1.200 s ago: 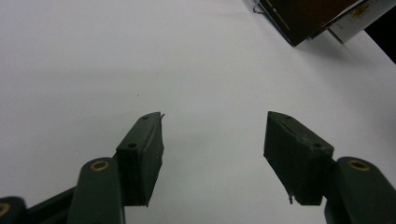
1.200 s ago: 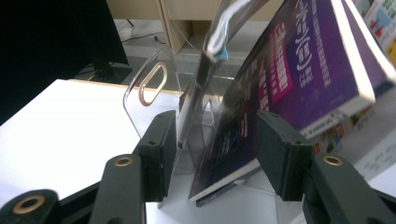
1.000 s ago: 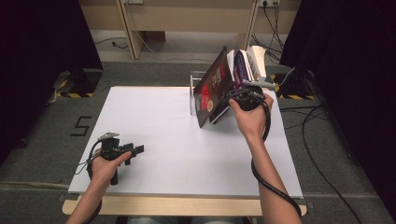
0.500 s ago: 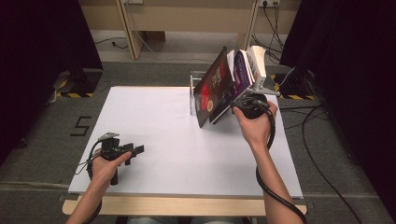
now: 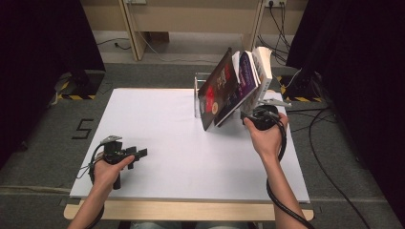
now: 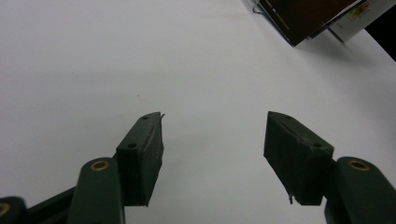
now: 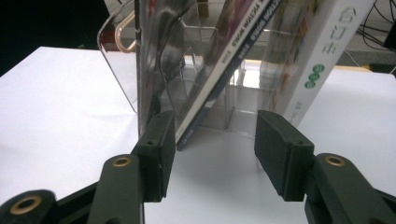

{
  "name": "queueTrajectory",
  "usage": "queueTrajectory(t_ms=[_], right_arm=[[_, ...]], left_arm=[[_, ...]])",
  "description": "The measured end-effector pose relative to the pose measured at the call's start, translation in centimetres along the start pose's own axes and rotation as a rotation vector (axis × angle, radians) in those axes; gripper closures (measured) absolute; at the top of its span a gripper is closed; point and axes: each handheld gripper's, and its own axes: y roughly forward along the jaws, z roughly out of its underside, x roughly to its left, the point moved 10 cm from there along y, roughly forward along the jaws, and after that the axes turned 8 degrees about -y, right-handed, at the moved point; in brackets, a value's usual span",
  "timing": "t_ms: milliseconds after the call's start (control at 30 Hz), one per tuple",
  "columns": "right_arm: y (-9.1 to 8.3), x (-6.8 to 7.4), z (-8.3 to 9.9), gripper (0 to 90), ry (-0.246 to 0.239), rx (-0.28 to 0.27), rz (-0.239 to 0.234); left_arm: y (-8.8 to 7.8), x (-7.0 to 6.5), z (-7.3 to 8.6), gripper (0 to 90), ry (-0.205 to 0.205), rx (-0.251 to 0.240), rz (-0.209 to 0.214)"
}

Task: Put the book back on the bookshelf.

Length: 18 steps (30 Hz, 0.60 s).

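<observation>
Several books lean to the left in a clear acrylic stand [image 5: 197,93] at the back right of the white table [image 5: 167,124]: a dark red-covered book [image 5: 215,98], a purple book [image 5: 246,76] and a white book [image 5: 262,67]. My right gripper [image 5: 248,114] sits low at the books' near side, open. In the right gripper view [image 7: 215,140] the bottom edge of a dark-spined book [image 7: 224,60] lies between the jaws, close to the left pad, with the white book [image 7: 322,51] to the right. My left gripper [image 5: 141,153] hovers open over bare table [image 6: 212,140].
Books' corners [image 6: 308,18] show far off in the left gripper view. The stand's clear wall [image 7: 154,56] rises just beyond the right gripper's left jaw. Cables [image 5: 325,157] run over the floor to the right of the table.
My right hand has sunk and drawn toward the table's near side, from beside the books' upper part to their base. The left hand has kept still.
</observation>
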Motion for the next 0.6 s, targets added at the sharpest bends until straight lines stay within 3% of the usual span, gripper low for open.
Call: queueTrajectory(t_ms=[600], right_arm=[[-0.8, -0.7, 2.9, 47.7, 0.007, 0.032, 0.008]], left_arm=[[-0.1, -0.1, -0.1, 36.5, 0.005, -0.001, 0.0]])
